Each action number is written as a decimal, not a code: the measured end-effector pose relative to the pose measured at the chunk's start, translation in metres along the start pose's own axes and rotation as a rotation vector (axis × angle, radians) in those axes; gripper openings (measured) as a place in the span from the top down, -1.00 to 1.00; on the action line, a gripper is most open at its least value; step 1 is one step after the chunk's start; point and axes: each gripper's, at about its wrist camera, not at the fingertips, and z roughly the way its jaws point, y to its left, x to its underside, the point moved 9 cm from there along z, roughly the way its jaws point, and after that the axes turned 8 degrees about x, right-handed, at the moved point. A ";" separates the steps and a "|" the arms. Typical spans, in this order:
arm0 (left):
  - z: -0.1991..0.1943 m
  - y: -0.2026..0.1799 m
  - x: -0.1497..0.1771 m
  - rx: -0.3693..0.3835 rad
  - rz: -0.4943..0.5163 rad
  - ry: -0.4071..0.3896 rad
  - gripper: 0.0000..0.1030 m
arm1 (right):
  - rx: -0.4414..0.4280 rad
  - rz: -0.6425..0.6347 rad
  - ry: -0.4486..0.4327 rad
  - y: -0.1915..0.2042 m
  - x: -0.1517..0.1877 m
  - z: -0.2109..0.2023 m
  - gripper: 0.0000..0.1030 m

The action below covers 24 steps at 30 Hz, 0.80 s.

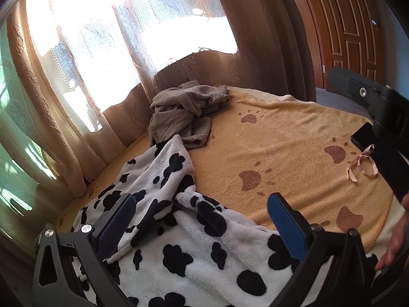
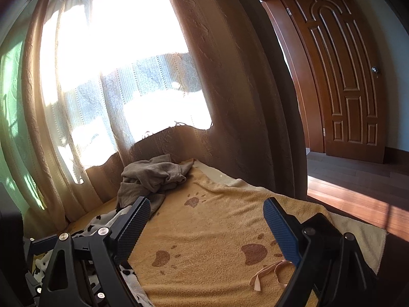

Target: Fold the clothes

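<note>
Left gripper (image 1: 202,220) is spread wide over the cow-print fleece (image 1: 194,250), gripping nothing; the fleece runs off frame at 6 o'clock. Right gripper (image 2: 207,227) is equally wide, empty, above the blanket (image 2: 204,255). A grey garment (image 1: 184,110) lies crumpled at 12 o'clock, its shape unreadable. A ribbon (image 1: 363,165) lies at 3 o'clock, beside a phone (image 1: 361,136) half hidden by the other gripper

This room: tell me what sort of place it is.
Probably a bedroom at home: a bed under a paw-print blanket, long curtains over a sunlit window, a panelled wooden door, and unfolded clothes lying about.
</note>
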 end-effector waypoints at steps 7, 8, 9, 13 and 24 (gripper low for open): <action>-0.035 0.107 0.083 -0.085 -0.305 -0.007 -1.00 | -0.392 -0.107 0.051 0.095 -0.005 -0.035 -0.79; -0.043 0.126 0.100 -0.112 -0.357 -0.007 -1.00 | -0.455 -0.148 0.058 0.116 -0.002 -0.042 -0.79; -0.053 0.147 0.120 -0.143 -0.413 -0.008 -1.00 | -0.518 -0.199 0.066 0.140 0.003 -0.051 -0.79; -0.099 0.226 0.204 -0.253 -0.654 -0.035 -1.00 | -0.753 -0.375 0.144 0.240 0.037 -0.087 -0.79; -0.160 0.342 0.388 -0.383 -1.083 -0.035 -1.00 | -1.247 -0.819 0.306 0.489 0.159 -0.184 -0.79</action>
